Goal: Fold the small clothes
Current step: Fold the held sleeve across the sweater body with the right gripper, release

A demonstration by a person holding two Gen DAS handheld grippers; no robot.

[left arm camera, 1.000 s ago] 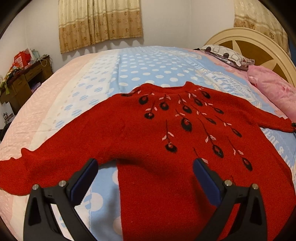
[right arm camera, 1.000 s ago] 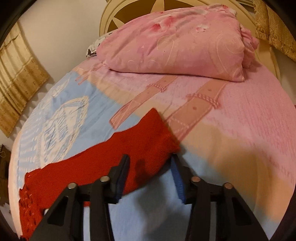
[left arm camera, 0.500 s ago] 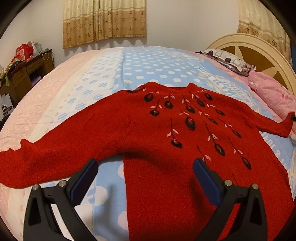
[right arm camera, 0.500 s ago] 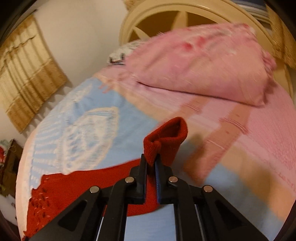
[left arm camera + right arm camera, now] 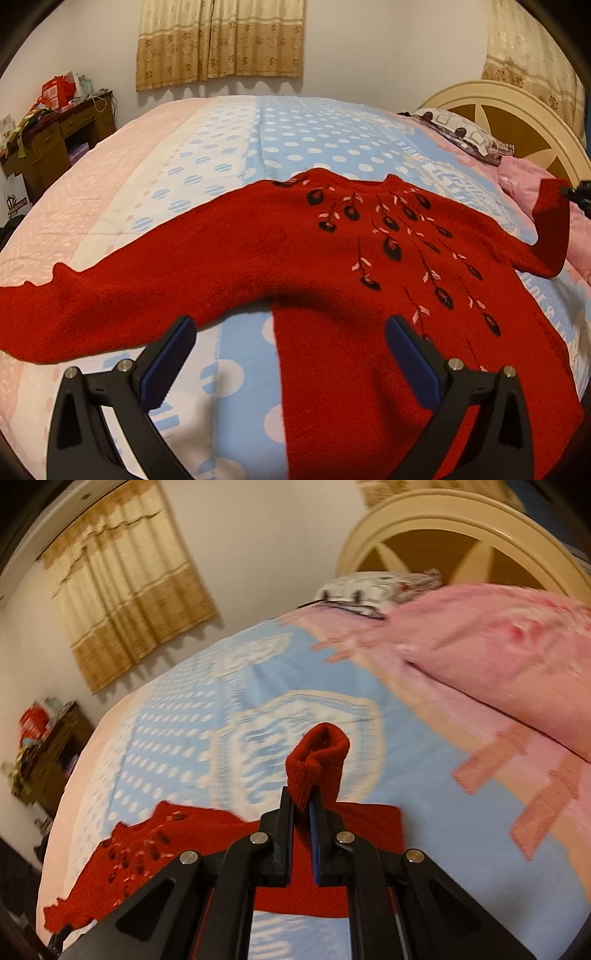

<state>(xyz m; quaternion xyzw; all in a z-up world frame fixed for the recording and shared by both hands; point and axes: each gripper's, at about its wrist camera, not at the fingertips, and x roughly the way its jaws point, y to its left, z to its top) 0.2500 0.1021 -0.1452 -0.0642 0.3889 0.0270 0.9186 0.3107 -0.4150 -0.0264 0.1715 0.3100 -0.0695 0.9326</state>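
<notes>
A red knit sweater [image 5: 295, 266] with black and pink flower embroidery lies face up and spread on the bed. My left gripper [image 5: 291, 347] is open and empty, hovering over the sweater's lower left side near the armpit. My right gripper [image 5: 303, 805] is shut on the cuff of the sweater's right sleeve [image 5: 319, 760] and holds it lifted off the bed. The raised sleeve [image 5: 550, 225] also shows at the far right of the left wrist view. The sweater body [image 5: 177, 845] lies behind the right gripper to the left.
The bed has a blue, white and pink dotted cover [image 5: 295, 136]. A pink pillow [image 5: 498, 657] and a patterned pillow [image 5: 461, 133] lie by the cream headboard [image 5: 509, 110]. A cluttered wooden desk [image 5: 48, 140] stands at the left wall.
My right gripper closed on the sleeve cuff and lifted it off the bed, carrying it toward the sweater body. My left gripper stayed open and drew back slightly.
</notes>
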